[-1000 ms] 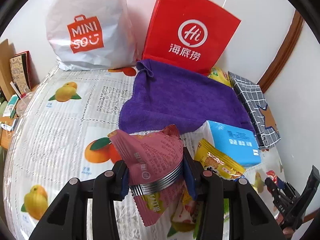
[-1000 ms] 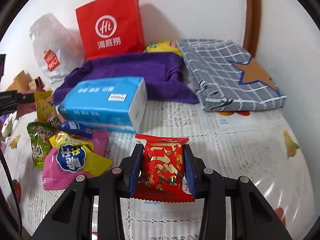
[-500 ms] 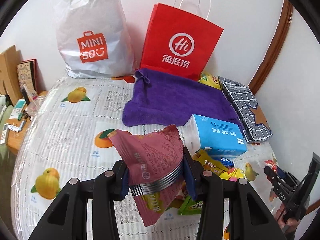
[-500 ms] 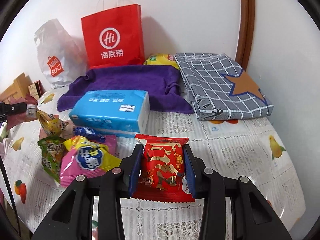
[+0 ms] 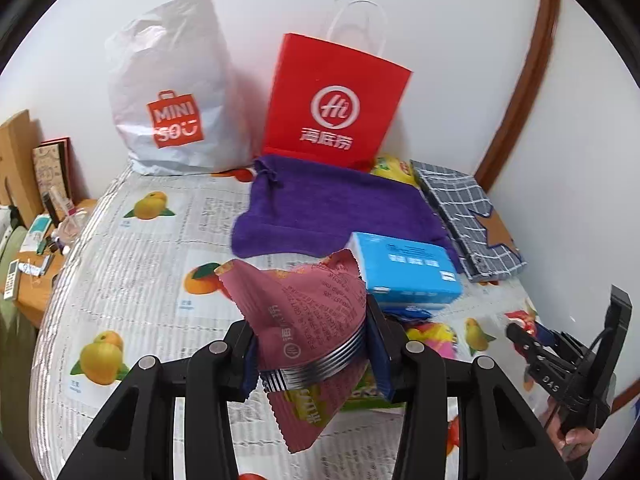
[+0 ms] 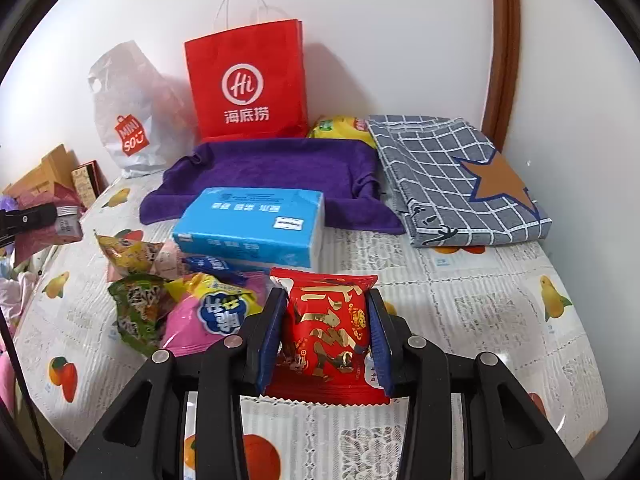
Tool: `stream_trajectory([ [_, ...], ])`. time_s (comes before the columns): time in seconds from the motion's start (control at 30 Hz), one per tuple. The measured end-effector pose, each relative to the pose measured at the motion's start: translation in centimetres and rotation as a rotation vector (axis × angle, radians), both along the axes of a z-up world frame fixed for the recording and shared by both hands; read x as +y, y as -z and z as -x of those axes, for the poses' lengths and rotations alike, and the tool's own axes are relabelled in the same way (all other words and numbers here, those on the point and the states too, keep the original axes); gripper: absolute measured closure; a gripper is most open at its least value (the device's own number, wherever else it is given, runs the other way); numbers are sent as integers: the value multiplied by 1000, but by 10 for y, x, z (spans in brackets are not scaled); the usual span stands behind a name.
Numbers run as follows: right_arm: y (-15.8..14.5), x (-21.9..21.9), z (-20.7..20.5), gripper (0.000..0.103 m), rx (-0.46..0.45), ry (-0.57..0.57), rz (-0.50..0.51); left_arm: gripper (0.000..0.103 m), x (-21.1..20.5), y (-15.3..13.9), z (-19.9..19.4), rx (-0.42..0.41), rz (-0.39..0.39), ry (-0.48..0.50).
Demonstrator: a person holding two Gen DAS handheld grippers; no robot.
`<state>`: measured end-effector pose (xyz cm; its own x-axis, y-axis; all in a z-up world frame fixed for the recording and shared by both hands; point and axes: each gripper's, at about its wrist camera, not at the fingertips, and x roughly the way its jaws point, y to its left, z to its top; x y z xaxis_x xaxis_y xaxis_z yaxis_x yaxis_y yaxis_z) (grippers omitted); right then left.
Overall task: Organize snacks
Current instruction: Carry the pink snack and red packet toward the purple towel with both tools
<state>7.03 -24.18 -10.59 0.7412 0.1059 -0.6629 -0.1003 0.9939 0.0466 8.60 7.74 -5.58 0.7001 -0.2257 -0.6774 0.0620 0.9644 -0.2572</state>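
- While both snack packets are held up off the surface, the desk (image 6: pixel 460 300) with its fruit-print cover carries everything else; red paper bag (image 6: pixel 246 80) and white plastic bag (image 6: pixel 124 120) stand at the back wall, the likely destinations, though which one I cannot tell
- Purple towel (image 6: pixel 272 168), checked cloth (image 6: pixel 452 176) and blue tissue box (image 6: pixel 248 224) lie in front of the bags, untouched
- Loose snack pile (image 6: pixel 180 296) beside the tissue box: several packets not yet sorted, so I judge the task early to midway
- Left hand-held gripper (image 5: pixel 312 348) pinches the maroon packet (image 5: pixel 296 312) at its middle, clear of the desk
- Right hand-held gripper (image 6: pixel 324 336) pinches the red packet (image 6: pixel 328 328) between blue pads, also clear of the desk
- Hidden: bag interiors not visible, so packets already stowed cannot be counted; a yellow packet (image 6: pixel 340 128) behind the towel is partly covered; lower pile items overlap and cannot be told apart
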Motion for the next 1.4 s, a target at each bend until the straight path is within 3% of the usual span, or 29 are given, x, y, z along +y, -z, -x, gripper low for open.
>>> stream_trajectory([
  [0.23, -17, 11, 6, 63, -61, -39, -5, 61, -28, -4, -7, 4, -6, 55],
  [0.5, -50, 22, -19, 63, -122, -60, -22, 61, -53, -13, -33, 16, -23, 103],
  [0.87, -81, 33, -90, 63, -137, -88, -17, 61, -65, -37, -88, 14, -60, 113],
  [1.4, -89, 54, -205, 63, -131, -147, -34, 61, -36, -42, -168, 38, -109, 56],
])
